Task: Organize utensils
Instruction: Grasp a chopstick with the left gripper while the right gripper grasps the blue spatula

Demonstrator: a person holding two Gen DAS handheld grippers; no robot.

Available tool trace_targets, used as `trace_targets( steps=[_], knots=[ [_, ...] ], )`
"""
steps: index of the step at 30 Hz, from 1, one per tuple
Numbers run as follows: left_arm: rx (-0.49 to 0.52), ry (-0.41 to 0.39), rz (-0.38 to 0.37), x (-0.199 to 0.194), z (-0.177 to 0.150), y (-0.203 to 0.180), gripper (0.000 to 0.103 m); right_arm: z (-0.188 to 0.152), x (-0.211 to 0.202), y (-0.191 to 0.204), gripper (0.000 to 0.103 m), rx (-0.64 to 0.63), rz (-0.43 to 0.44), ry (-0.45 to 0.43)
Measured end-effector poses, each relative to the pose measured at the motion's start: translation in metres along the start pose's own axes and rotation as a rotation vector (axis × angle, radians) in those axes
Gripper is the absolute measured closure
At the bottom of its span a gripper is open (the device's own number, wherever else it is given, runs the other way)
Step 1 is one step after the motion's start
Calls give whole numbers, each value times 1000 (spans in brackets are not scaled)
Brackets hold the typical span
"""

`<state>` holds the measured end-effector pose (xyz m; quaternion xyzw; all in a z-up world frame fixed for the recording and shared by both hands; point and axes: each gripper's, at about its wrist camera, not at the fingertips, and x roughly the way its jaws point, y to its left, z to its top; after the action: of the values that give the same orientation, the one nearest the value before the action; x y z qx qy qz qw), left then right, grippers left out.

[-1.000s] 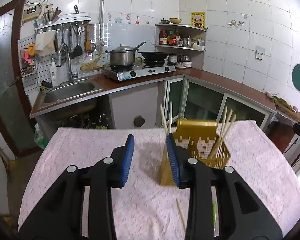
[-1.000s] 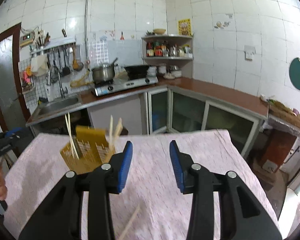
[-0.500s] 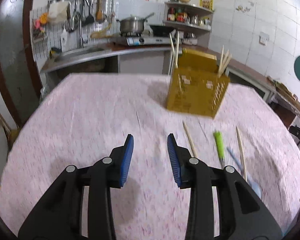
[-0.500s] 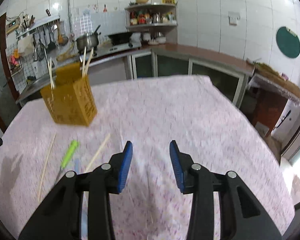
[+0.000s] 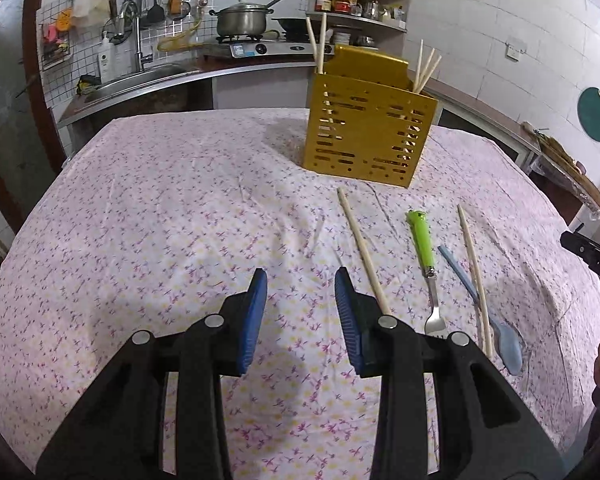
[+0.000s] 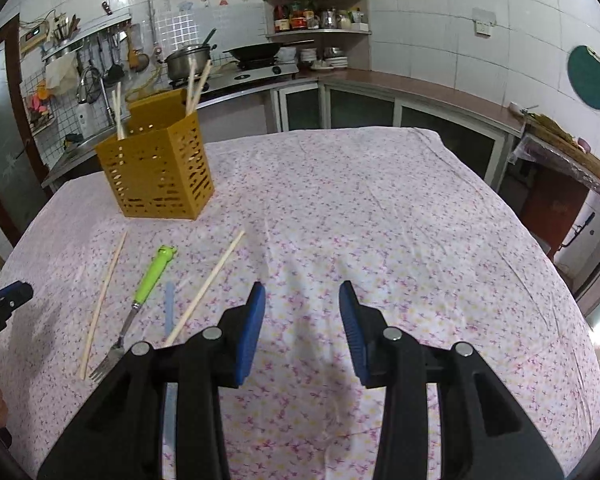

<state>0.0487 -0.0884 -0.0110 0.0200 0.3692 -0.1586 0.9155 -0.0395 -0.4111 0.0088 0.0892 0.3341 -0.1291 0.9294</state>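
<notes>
Both wrist views angle down, sharing the yellow holder [image 5: 370, 132].

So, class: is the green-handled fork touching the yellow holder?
Apart. The left wrist view shows the fork flat on the cloth, with bare cloth between its handle tip and the holder.

The desk [image 5: 148, 208] is covered edge to edge by a pale cloth [image 6: 380, 208] printed with small pink and purple flowers, creased in a few places; toward its far side stands a mustard-yellow slotted holder [image 5: 366, 136], upright, with several chopsticks rising from it; nearer, well apart from the holder, loose utensils lie flat on the cloth in a rough row; a wooden chopstick [image 5: 360, 248]; beside it a fork [image 5: 426, 264] with a green handle, tines toward the near edge; then a pale blue spoon [image 5: 484, 312], its bowl nearest; a second chopstick [image 5: 474, 276] lies across the spoon's handle.
</notes>
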Motion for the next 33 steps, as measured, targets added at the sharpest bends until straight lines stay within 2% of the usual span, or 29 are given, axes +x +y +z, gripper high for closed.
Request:
trace_targets(
  steps=[14,23,29,33],
  knots=[
    [13,73,-51,36,21,-14,69,11,16,51,65,-76,70,19],
    [17,82,-52,50,31,-15,69,6,49,89,65,-133,123,98],
    [6,125,-68,69,35,-15,68,2,72,106,66,-163,147,158],
    [-1,147,-80,85,40,-20,68,-3,91,112,72,-162,143,198]
  ],
)
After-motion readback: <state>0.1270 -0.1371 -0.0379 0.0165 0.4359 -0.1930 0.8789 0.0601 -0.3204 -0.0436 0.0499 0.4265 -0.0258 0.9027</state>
